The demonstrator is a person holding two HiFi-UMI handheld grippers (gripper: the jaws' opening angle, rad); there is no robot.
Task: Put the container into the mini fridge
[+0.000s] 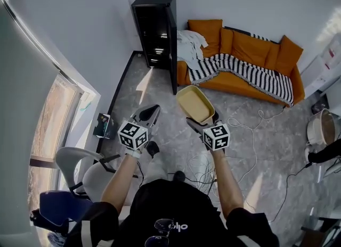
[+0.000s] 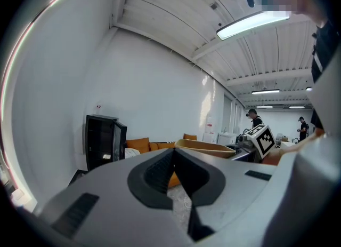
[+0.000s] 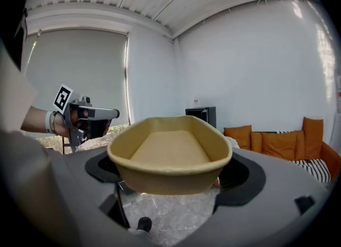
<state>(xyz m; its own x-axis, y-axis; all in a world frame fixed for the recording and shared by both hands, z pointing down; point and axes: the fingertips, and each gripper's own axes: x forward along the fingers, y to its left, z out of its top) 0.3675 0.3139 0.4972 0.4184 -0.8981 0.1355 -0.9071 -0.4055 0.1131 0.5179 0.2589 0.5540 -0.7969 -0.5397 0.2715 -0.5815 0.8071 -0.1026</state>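
While you stand well back from the mini fridge [image 1: 155,30], whose door is open, your right tongs [image 1: 204,122] clamp the near end of the empty container [image 1: 195,103], rim up and level, probably for carrying. The container juts forward past the jaws. Left tongs [image 1: 151,113]: closed on nothing, just beside it.
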